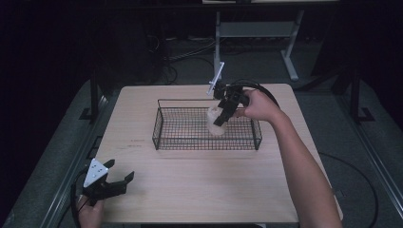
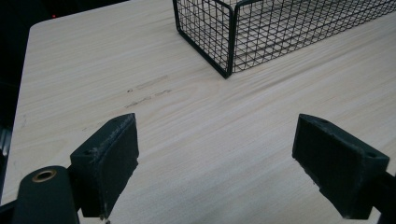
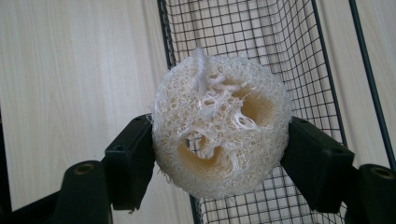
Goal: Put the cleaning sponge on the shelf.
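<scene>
Nearest the high camera, at the bottom left, the left gripper [image 1: 119,183] rests at the near left corner of the pale wooden surface [image 1: 199,185], its jaws spread wide with nothing between them; in the left gripper view only bare wood lies between the two black pads, and a corner of the wire basket [image 2: 226,46] stands well ahead. Open wood runs across the whole near half of the surface, from that gripper to the near right edge, crossed only by the person's right forearm [image 1: 299,166]. Farther back, the black wire basket [image 1: 164,135] sits lengthwise in the middle, with strips of free wood on every side. Above its right half the right gripper [image 1: 219,118] points down, clamped on a round, cream loofah sponge [image 1: 216,124]. In the right gripper view the loofah sponge [image 3: 219,140] is pressed between both pads, directly over the basket's rim wire.
</scene>
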